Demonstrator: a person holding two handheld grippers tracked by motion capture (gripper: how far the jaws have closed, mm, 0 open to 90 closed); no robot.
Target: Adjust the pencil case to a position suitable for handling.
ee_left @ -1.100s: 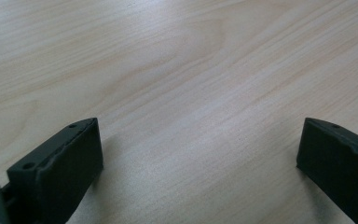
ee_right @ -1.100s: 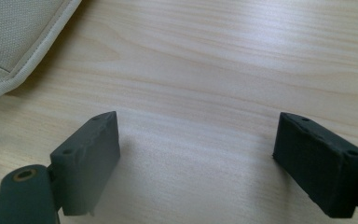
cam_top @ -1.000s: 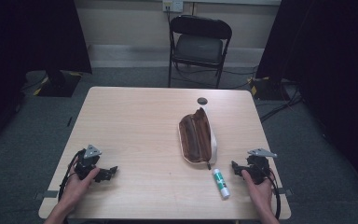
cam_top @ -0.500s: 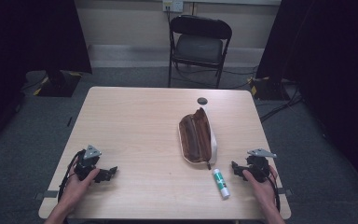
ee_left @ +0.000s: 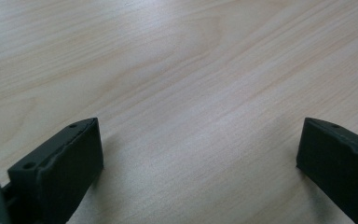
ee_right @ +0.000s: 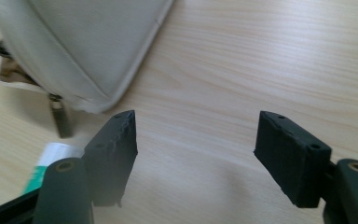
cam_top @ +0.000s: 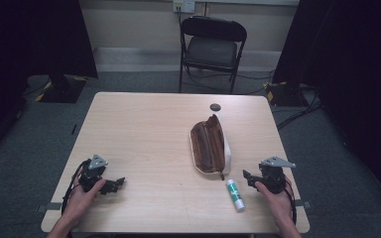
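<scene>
A soft pouch [cam_top: 209, 146], brown inside and white outside, lies open right of the table's middle. A white and green tube [cam_top: 235, 194] rests just in front of it. My right gripper [cam_top: 248, 178] hovers at the front right, its tips pointing left toward the tube. Its jaws have just been closing, but they are still open, with only bare wood between them [ee_right: 196, 144]. Ahead of them I see the pouch's white corner [ee_right: 88, 46], its zipper pull [ee_right: 60, 116] and the tube's end [ee_right: 46, 163]. My left gripper [cam_top: 118, 183] rests open at the front left over bare tabletop [ee_left: 200, 144].
A small black round disc [cam_top: 215, 107] lies near the table's far edge behind the pouch. A black folding chair [cam_top: 212, 49] stands beyond the table [cam_top: 144, 129]. Light wood stretches between the two grippers. Cables trail from both grippers.
My right gripper has lifted slightly and its jaws have narrowed. The left hand and gripper have stayed where they were.
</scene>
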